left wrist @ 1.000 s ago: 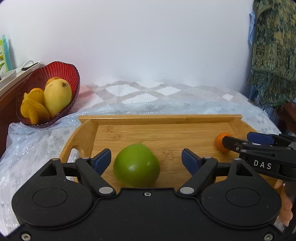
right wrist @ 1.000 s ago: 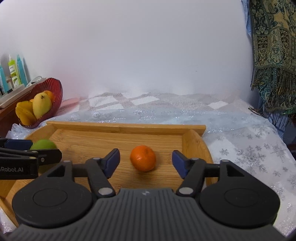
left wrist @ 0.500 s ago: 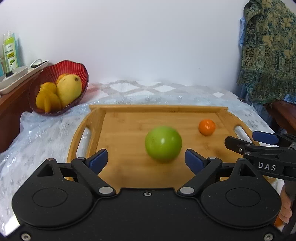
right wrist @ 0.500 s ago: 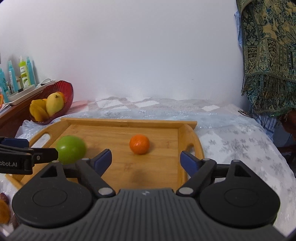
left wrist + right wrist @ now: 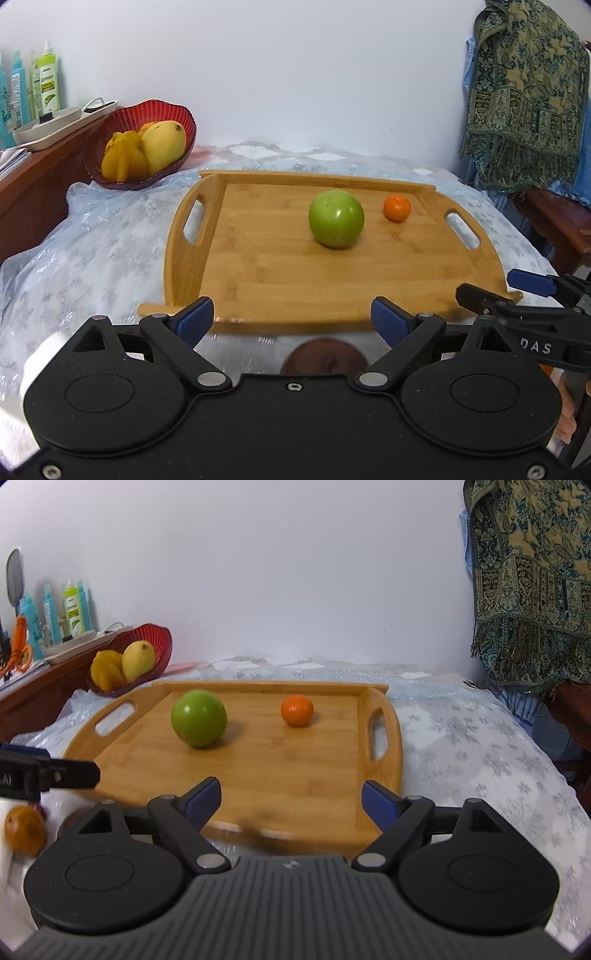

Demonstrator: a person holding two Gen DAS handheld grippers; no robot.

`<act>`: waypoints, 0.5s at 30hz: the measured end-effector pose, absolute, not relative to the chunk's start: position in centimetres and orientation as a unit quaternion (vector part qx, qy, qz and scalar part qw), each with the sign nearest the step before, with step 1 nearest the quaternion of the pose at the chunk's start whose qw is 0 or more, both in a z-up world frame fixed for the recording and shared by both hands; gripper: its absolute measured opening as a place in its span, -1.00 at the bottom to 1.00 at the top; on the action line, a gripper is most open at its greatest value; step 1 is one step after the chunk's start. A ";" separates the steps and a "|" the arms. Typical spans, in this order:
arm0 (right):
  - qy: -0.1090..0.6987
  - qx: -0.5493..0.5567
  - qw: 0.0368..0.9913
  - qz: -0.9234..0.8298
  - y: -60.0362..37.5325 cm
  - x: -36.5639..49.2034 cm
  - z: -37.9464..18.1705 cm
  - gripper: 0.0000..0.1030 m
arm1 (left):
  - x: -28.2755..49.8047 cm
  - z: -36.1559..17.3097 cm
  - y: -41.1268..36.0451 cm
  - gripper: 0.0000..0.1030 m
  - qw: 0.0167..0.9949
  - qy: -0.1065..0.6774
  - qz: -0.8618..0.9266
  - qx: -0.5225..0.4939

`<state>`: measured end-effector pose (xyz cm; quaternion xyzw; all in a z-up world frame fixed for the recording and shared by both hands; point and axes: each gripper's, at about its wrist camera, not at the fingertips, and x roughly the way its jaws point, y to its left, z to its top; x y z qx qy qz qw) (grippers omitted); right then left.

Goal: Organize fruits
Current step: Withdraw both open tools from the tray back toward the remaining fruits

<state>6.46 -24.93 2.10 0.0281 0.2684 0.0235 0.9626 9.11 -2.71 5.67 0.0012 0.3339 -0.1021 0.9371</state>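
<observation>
A green apple (image 5: 336, 218) (image 5: 198, 718) and a small orange (image 5: 397, 208) (image 5: 297, 710) lie apart on a wooden tray (image 5: 295, 280) (image 5: 295, 775). My left gripper (image 5: 291, 317) hangs open over the tray's near edge, nothing between its fingers. My right gripper (image 5: 291, 795) is open too, at the near edge toward the right handle, and empty. Just under the left gripper, on the cloth in front of the tray, lies a blurred reddish-brown fruit (image 5: 325, 360). An orange-brown fruit (image 5: 24, 829) shows at the lower left of the right wrist view.
A red bowl (image 5: 140, 144) (image 5: 147, 653) with a mango and other yellow fruit stands at the back left. Behind it is a wooden shelf with bottles (image 5: 44, 85). A patterned cloth (image 5: 528, 92) hangs at the right over dark wooden furniture (image 5: 554, 221). A snowflake tablecloth covers the table.
Both grippers have pulled back from the fruits to the tray's near edge, jaws a little wider. The green apple has rolled from the left part of the tray toward the orange.
</observation>
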 end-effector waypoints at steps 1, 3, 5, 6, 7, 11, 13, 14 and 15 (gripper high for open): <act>0.268 0.027 0.963 0.022 -24.9 5.9 2.0 0.79 | 8.7 5.6 -2.6 0.79 0.937 0.333 -0.102 0.003; 0.269 0.029 0.963 0.021 -24.9 5.0 1.8 0.80 | 8.0 5.5 -2.4 0.80 0.938 0.333 -0.101 0.006; 0.271 0.033 0.962 0.019 -25.0 4.1 1.5 0.80 | 7.3 5.4 -2.2 0.80 0.938 0.333 -0.101 0.004; 0.270 0.033 0.962 0.018 -24.9 3.7 1.4 0.80 | 7.0 5.3 -2.1 0.80 0.937 0.333 -0.101 0.003; 0.269 0.032 0.962 0.015 -24.8 3.3 1.4 0.80 | 6.6 5.3 -2.0 0.80 0.937 0.334 -0.101 0.002; 0.262 0.032 0.964 0.012 -24.4 2.0 1.2 0.83 | 5.4 5.0 -1.6 0.80 0.937 0.334 -0.101 -0.002; 0.261 0.035 0.965 0.015 -24.2 1.4 1.0 0.84 | 4.8 4.9 -1.5 0.81 0.936 0.335 -0.103 -0.001; 0.260 0.035 0.965 0.016 -24.1 1.2 1.0 0.85 | 4.5 4.7 -1.4 0.81 0.936 0.336 -0.104 -0.001; 0.258 0.034 0.965 0.016 -24.0 0.9 0.9 0.86 | 4.1 4.6 -1.4 0.82 0.936 0.336 -0.105 0.000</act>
